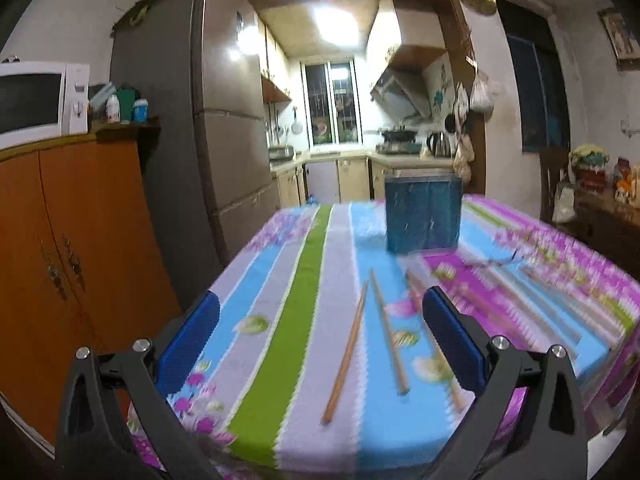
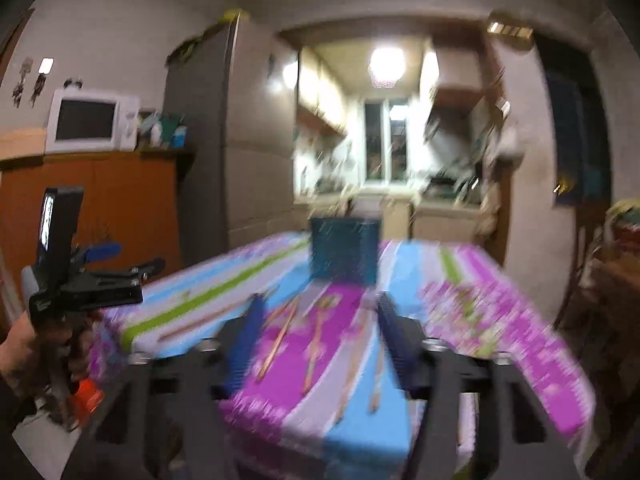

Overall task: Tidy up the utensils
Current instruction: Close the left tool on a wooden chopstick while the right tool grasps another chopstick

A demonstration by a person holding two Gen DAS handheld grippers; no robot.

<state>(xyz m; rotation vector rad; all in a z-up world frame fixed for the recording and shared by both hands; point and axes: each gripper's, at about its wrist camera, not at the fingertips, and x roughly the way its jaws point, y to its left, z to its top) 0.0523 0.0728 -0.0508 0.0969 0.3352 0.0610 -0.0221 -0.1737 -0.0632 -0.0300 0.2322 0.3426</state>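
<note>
bench (image 1: 304, 280): covered by a striped floral cloth in blue, green, grey and purple; I see it from its near edge in both wrist views, right view heavily blurred.
fridge (image 1: 224, 120): tall grey unit beyond the bench's left edge, beside the kitchen doorway.
cabinet (image 1: 80, 248): orange wood, left of the bench; white microwave (image 1: 40, 100) sits on top.
blue box (image 1: 423, 214): upright near the bench's far edge, about mid-width; dark teal, top looks open but I cannot tell what is inside. Also in the right view (image 2: 345, 251).
left gripper (image 1: 320, 334): mine, held over the bench's near edge, blue pads spread wide, nothing between them. Seen from the side in the right view (image 2: 100, 250), off the bench's left edge, my hand (image 2: 28, 354) on its handle.
right gripper (image 2: 318, 334): mine, over the near edge, pads wide apart, empty.
chopsticks (image 1: 386, 328): wooden, lying flat on the cloth between the near edge and the blue box, roughly lengthwise, loosely scattered; two clear in the left view, a third partly behind my pad. Blurred sticks in the right view (image 2: 280, 340), count unclear.
</note>
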